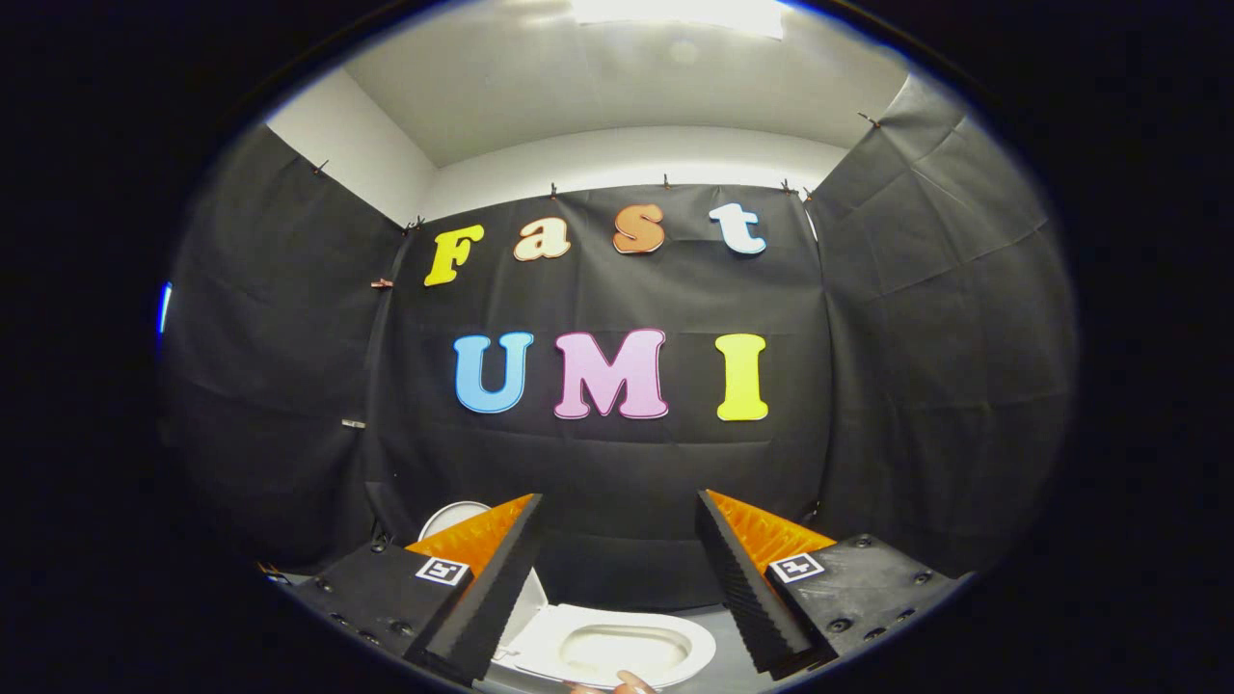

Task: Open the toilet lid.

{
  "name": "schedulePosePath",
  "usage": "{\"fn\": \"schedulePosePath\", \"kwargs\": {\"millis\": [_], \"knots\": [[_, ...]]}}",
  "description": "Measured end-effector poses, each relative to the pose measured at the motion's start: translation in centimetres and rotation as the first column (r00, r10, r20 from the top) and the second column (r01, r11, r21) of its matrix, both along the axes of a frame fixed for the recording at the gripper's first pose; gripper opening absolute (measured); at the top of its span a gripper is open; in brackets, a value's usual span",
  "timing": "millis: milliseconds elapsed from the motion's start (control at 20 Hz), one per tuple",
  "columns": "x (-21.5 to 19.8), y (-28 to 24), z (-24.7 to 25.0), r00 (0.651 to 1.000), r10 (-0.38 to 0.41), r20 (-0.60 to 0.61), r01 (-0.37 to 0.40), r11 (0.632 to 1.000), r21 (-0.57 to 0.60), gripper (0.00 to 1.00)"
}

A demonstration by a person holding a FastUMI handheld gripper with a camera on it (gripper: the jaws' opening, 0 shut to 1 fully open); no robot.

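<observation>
Between the two fingers, low down, the toilet (617, 651) is showing with its seat (675, 644) down and its bowl (607, 651) uncovered. The bowl is looking pale and I cannot tell if anything is lying inside it. At the near rim of the seat, a fingertip (631, 682) of a person is just touching or almost touching; I cannot tell which.

The gripper (617, 545) is hanging above the toilet with its fingers spread wide, and nothing is between them. Each finger is carrying ridged pads on the inner face. On the body behind each finger, a small square marker is sitting: one marker (442, 571) on the left side and another marker (796, 567) on the right. Their black and white pattern is too small for reading.

Behind the left finger, the lid (453, 519) is standing up, round and white, partly hidden by the finger. It is leaning back near the cloth wall, so the toilet is already open.

Beyond the fingers, the black cloth (617, 463) is covering the back wall and both side walls of the booth. Small clips (382, 283) are holding the cloth along its upper edge. Above the cloth, a white wall (627, 159) is running up to a white ceiling (598, 77), where a bright lamp (675, 14) is shining.
</observation>
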State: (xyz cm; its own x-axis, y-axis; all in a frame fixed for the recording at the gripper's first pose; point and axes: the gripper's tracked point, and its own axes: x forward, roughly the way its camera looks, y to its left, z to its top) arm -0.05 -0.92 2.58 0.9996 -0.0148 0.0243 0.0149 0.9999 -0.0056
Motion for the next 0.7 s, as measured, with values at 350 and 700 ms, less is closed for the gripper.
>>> {"fn": "schedulePosePath", "kwargs": {"millis": [350,700], "knots": [[-0.37,0.36,-0.06,1.000,0.013,-0.007,-0.013,1.000,0.004,0.97],[-0.08,-0.18,-0.65,0.999,0.004,-0.041,-0.003,1.000,0.031,0.97]]}}
